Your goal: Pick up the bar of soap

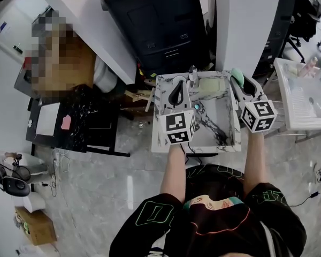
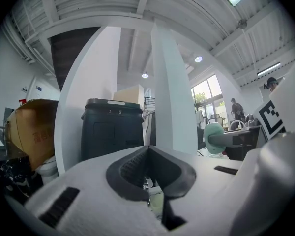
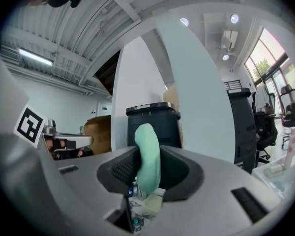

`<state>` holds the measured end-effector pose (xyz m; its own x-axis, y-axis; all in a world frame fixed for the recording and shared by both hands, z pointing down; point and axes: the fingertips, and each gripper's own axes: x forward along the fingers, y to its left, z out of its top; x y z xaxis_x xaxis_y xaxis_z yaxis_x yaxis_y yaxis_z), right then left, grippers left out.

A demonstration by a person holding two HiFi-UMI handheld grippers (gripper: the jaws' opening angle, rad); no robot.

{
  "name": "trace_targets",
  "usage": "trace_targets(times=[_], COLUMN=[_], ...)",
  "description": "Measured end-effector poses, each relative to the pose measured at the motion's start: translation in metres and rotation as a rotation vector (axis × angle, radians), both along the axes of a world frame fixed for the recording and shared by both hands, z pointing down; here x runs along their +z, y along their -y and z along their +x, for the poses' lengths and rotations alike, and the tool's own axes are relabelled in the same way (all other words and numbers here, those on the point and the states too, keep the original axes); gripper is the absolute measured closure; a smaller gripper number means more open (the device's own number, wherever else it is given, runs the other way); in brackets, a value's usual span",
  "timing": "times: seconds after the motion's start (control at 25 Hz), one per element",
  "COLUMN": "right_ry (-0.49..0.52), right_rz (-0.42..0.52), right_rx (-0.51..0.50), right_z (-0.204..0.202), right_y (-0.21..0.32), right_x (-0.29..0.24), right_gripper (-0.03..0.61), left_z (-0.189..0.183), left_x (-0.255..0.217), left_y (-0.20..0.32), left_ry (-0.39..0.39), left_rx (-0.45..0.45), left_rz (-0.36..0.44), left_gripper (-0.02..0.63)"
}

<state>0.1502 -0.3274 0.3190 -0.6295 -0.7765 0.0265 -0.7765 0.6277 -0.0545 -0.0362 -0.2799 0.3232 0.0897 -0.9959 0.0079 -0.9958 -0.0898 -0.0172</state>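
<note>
Right gripper view is showing the right gripper (image 3: 152, 175) clamping the soap bar (image 3: 147, 141). Only head view is placing it above the marble tray's (image 1: 216, 135) far right edge, the left gripper (image 1: 177, 88) hanging nearby, jaws together, empty.

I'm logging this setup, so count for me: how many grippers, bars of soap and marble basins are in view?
Grippers: 2, the left gripper and the right gripper
Bar of soap: 1
Marble basin: 1
Total: 4
</note>
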Motion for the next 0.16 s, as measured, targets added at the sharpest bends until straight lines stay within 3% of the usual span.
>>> trace_targets(times=[0.16], right_ry=[-0.007], right_rz=[0.007], right_rx=[0.003], right_z=[0.0006], right_y=[0.0027], right_x=[0.0009], right_gripper=[0.453], left_z=[-0.0008], left_x=[0.0019], left_y=[0.0024], left_ry=[-0.005], left_rx=[-0.002], left_rz=[-0.001], left_gripper=[0.606])
